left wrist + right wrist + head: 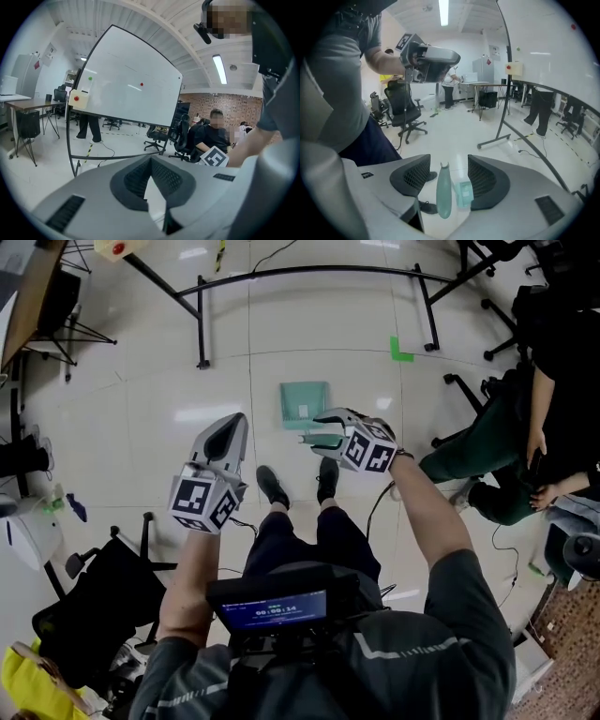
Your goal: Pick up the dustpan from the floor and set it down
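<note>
The green dustpan's pan (305, 403) lies on the white tiled floor in front of my feet. Its long handle (319, 439) rises toward my right gripper (317, 427). In the right gripper view the handle (444, 197) stands between the jaws of the right gripper (449, 161), which is open, with a gap on either side of the handle, and the pan (464, 193) shows below. My left gripper (234, 426) is held up to the left of the dustpan. Its jaws meet at the tips in the left gripper view (151, 161), with nothing between them.
A whiteboard's black floor frame (309, 273) stands beyond the dustpan. A green tape mark (401, 351) is on the floor to the right. A seated person (525, 446) is at the right, an office chair (94, 596) at the lower left, and a desk (28, 296) at the upper left.
</note>
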{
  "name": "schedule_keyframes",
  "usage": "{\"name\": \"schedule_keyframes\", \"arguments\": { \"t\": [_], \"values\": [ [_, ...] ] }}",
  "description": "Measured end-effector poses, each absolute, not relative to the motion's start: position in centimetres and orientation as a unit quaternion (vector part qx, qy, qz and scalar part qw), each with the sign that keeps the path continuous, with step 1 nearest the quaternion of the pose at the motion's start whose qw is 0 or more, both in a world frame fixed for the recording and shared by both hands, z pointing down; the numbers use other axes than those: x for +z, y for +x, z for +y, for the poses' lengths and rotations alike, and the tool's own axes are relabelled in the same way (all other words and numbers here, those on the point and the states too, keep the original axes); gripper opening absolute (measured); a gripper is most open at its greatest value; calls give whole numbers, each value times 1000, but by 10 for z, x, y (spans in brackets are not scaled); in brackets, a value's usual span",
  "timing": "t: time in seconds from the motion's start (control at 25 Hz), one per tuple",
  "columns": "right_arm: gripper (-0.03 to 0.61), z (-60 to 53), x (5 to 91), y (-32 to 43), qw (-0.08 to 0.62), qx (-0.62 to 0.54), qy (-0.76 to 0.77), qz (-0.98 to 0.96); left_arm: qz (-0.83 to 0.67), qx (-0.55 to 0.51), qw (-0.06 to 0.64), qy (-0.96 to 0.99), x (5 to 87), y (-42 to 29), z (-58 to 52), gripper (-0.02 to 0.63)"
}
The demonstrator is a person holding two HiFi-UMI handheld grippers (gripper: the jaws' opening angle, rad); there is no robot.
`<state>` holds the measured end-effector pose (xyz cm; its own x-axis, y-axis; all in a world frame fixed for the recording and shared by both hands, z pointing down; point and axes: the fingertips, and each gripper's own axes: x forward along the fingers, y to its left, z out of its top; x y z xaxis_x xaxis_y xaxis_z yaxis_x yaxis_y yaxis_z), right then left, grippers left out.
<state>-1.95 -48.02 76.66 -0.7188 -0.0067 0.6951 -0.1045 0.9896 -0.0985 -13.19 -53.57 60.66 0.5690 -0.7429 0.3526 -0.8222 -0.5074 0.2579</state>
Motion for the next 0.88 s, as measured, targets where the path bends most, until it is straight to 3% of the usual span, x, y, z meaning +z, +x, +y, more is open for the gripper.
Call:
{"name": "schedule_keyframes", "arguments": {
  "t": [0.28, 0.52, 0.68, 0.88],
  "values": [
    [264, -499, 577, -8, 238, 64, 141, -959, -455, 58, 148, 876, 485, -133, -528, 34],
    [247, -515, 399, 25, 68, 56, 250, -964, -460, 19, 101, 882, 379, -139, -514, 34],
    [247, -492, 303, 49, 4, 37, 295, -955, -477, 1, 84, 875, 323, -143, -493, 34],
    [124, -477, 245, 84, -43, 64, 349, -934, -478, -14, 54, 877, 270, -135, -475, 34]
  ]
}}
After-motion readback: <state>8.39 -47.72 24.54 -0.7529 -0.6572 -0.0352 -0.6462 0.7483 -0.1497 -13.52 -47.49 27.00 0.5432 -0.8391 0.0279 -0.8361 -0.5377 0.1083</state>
